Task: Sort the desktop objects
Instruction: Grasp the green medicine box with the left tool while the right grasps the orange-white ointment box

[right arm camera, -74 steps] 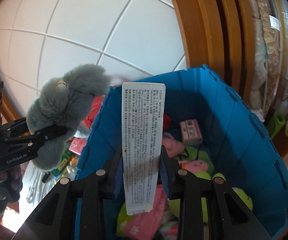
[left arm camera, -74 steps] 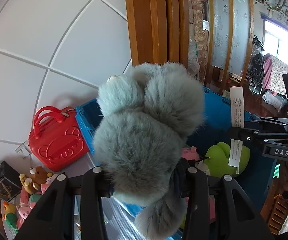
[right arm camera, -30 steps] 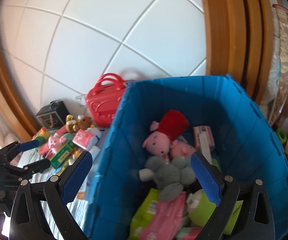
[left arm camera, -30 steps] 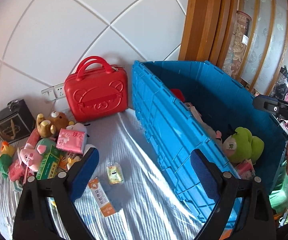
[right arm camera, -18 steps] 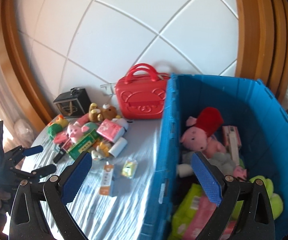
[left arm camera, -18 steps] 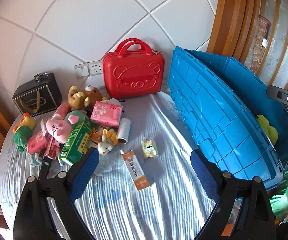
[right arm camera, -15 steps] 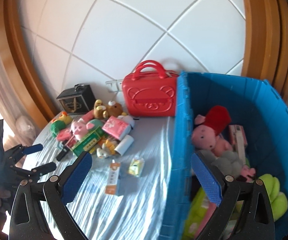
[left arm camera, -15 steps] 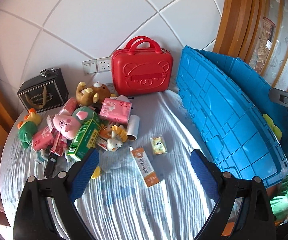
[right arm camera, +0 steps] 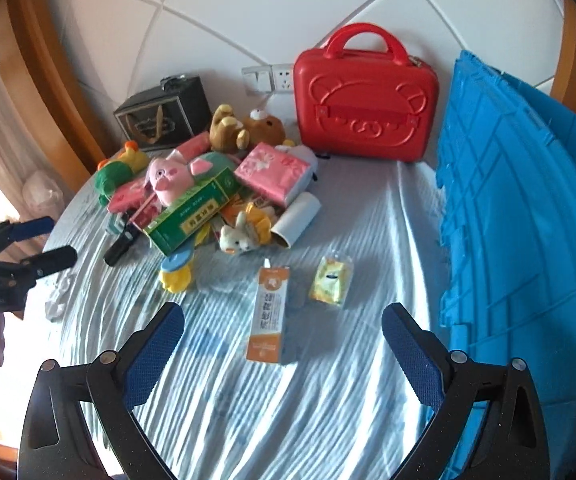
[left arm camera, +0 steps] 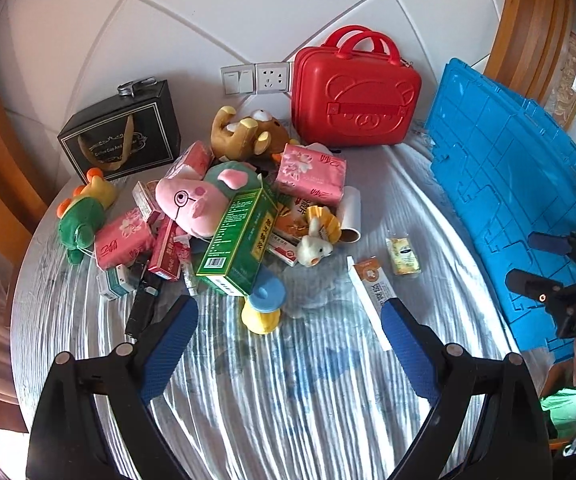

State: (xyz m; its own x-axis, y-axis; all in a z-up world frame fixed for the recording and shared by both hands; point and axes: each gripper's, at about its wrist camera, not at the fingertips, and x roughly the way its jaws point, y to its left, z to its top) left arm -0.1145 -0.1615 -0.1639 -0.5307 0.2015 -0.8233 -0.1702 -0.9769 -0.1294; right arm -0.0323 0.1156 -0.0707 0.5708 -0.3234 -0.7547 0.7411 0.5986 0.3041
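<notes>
Both claws, left gripper (left arm camera: 288, 322) and right gripper (right arm camera: 282, 330), hang wide and empty over the table (right arm camera: 328, 400); we aim at the orange box (right arm camera: 270, 312), clear of the toy pile (left arm camera: 224, 208), beside the blue bin (right arm camera: 528, 220).

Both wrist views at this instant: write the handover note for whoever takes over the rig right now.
Left gripper: open, empty, above the table's cloth.
Right gripper: open, empty, facing the orange box and the yellow packet.
Blue crate stands at the right; its inside is hidden in both views.
Left to sort: the pile by the red case, including the green box, pink pig plush, brown bear, tissue pack, plus the loose orange box and yellow packet.
</notes>
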